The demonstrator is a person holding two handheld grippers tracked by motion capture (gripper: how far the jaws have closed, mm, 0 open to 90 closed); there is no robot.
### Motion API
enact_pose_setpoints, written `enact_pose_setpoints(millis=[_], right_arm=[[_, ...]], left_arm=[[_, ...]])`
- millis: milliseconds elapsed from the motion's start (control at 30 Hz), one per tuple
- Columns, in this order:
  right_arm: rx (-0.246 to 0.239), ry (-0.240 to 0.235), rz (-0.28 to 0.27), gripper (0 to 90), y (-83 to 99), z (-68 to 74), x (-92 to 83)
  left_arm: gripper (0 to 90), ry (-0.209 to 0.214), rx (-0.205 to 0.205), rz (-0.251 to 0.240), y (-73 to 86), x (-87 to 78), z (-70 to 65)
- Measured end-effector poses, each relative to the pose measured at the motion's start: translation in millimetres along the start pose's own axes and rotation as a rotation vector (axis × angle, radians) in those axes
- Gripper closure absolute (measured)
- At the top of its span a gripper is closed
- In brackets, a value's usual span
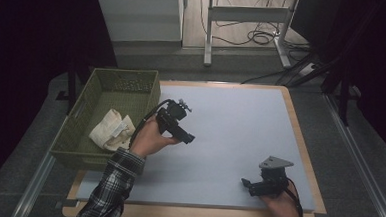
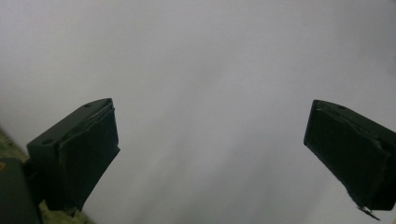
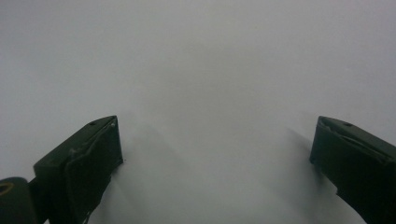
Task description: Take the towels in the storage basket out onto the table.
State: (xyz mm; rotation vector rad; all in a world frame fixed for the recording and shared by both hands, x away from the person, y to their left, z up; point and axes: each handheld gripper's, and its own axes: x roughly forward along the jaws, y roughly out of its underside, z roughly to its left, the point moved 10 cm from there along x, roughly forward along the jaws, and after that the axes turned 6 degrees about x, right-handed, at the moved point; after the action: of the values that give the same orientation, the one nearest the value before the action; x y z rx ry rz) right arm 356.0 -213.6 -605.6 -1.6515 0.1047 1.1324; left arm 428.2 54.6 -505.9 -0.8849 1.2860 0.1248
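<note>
- Here, the landmark is the green woven basket [image 1: 82, 132], which sits at the left edge of the tabletop [image 1: 239, 136].
- A cream cloth [image 1: 111, 128], crumpled, lies inside the basket on its floor, toward the wall nearest the grey mat.
- The left tool [image 1: 188, 137] hangs just to the right of the basket, above bare grey surface, with its tips pointing away from the basket. In the left gripper view [image 2: 210, 154] its jaws stand wide apart with nothing between them; a sliver of the green weave shows at the lower left corner.
- The right tool [image 1: 247, 185] rests well away from the basket, near the front right corner of the tabletop. The right gripper view [image 3: 215, 163] shows its jaws spread wide too, empty, over plain grey.
- My judgement: the cloth is already in the basket and both tools are released, so the placing step looks finished or the work is between steps.
- If the cloth is to be handled again, the next move calls for the left tool to turn back toward the basket, dip over its rim and close on a raised fold, without snagging the weave.
</note>
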Motion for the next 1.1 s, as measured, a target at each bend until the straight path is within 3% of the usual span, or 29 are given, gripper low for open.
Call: enact_pose_setpoints(millis=[600, 767, 1100], right_arm=[[0.0, 0.0, 0.0, 2.2, 0.0, 0.0, 0.0], [0.0, 0.0, -0.001, 2.2, 0.0, 0.0, 0.0], [0.001, 0.0, 0.0, 2.2, 0.0, 0.1, -0.1]], left_arm=[[3.5, -0.072, -0.081, -0.009, 14.2, -50.3, 51.0], [3.4, -0.104, -0.119, -0.007, 26.9, -68.6, 70.2], [2.5, -0.123, -0.179, -0.013, 56.3, -83.9, 100.1]])
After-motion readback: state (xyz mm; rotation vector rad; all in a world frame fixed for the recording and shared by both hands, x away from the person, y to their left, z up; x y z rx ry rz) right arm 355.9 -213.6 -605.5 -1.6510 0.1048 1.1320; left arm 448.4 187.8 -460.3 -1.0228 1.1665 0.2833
